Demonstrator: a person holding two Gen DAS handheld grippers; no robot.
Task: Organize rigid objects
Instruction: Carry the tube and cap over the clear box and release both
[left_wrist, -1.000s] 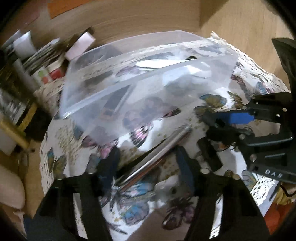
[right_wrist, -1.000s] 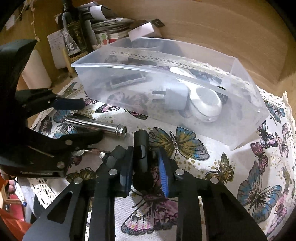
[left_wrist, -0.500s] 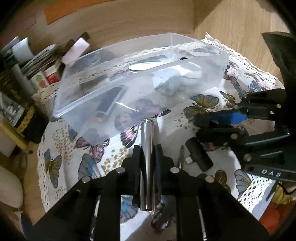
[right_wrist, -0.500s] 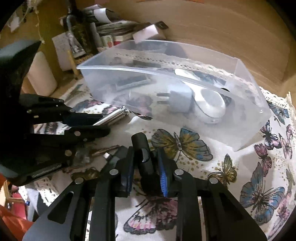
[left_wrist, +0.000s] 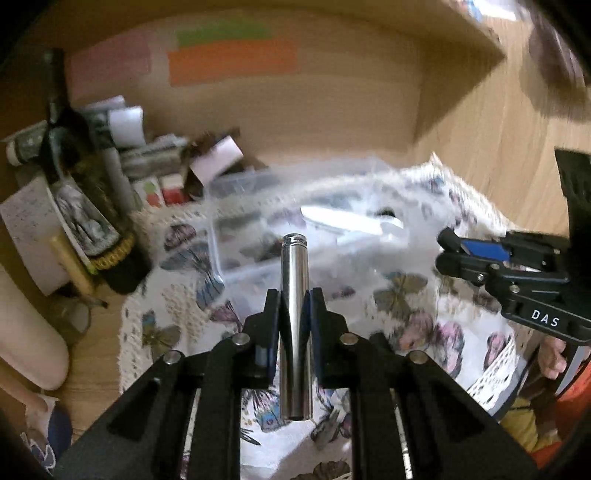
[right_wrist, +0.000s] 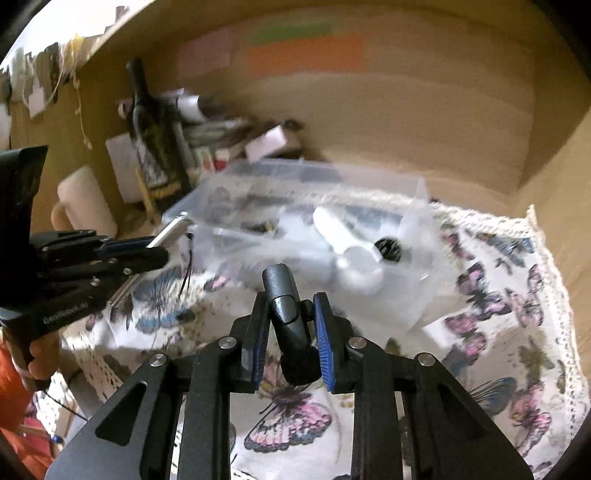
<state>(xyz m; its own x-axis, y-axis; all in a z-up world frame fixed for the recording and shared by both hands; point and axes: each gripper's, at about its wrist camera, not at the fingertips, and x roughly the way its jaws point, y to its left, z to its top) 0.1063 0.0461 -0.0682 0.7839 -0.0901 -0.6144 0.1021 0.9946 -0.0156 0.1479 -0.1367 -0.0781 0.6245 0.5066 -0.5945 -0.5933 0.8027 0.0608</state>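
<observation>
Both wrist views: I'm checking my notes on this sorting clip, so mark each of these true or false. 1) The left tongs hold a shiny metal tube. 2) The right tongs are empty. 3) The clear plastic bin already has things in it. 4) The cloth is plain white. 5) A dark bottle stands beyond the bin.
1) True: the left tongs are shut on the metal tube.
2) False: the right tongs grip a dark plastic piece.
3) True: the plastic bin holds a white gadget, among others.
4) False: the cloth is printed with butterflies.
5) True: the dark bottle stands upright there.
</observation>
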